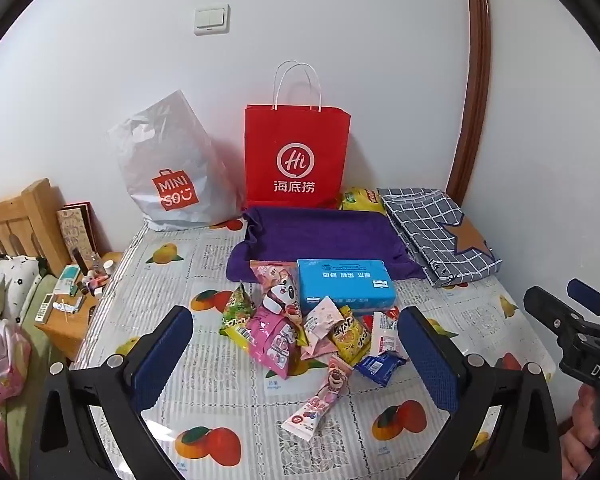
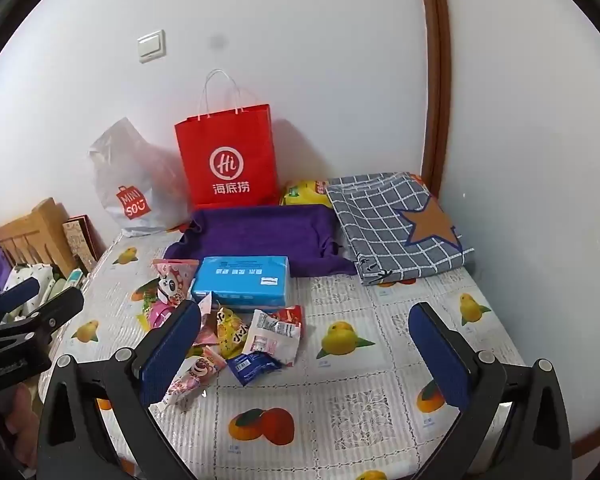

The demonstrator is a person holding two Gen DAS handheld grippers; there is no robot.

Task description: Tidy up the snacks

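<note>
A heap of small snack packets lies on the fruit-print tablecloth, with a pink strawberry-bear stick and a dark blue packet at its front. A blue tissue pack sits just behind. The heap also shows in the right wrist view. My left gripper is open and empty, hovering over the heap. My right gripper is open and empty, to the right of the heap; it also shows at the left wrist view's right edge.
A red paper bag and a grey Miniso bag stand against the back wall. A purple cloth tray, a yellow packet and a folded checked cloth lie behind the snacks. A cluttered wooden nightstand stands left.
</note>
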